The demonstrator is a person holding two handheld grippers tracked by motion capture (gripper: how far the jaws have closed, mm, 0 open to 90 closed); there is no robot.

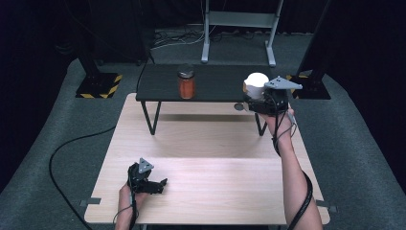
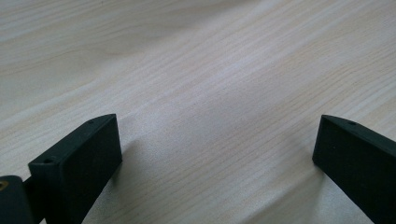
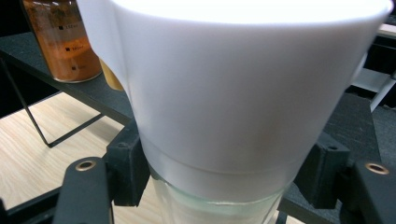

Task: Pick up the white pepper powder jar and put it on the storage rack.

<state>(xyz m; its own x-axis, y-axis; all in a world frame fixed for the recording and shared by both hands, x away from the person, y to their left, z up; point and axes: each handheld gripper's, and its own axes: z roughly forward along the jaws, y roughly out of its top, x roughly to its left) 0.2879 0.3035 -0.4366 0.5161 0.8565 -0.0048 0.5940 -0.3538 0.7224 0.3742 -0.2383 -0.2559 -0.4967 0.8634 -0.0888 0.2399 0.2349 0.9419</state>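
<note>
Holding a white-lidded jar (image 1: 256, 84) pinched in right gripper (image 1: 261, 101) at black shelf (image 1: 215, 84); orange jar (image 1: 186, 82) already there; left gripper (image 1: 152, 184) idle, jaws spread.

White-lidded jar (image 1: 256, 84), black tongs (image 1: 249, 103)

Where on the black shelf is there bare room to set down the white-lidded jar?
The black shelf lies bare between the orange jar and the right tongs holding the white-lidded jar, and left of the orange jar. The wooden table is bare beyond the left tongs.
</note>
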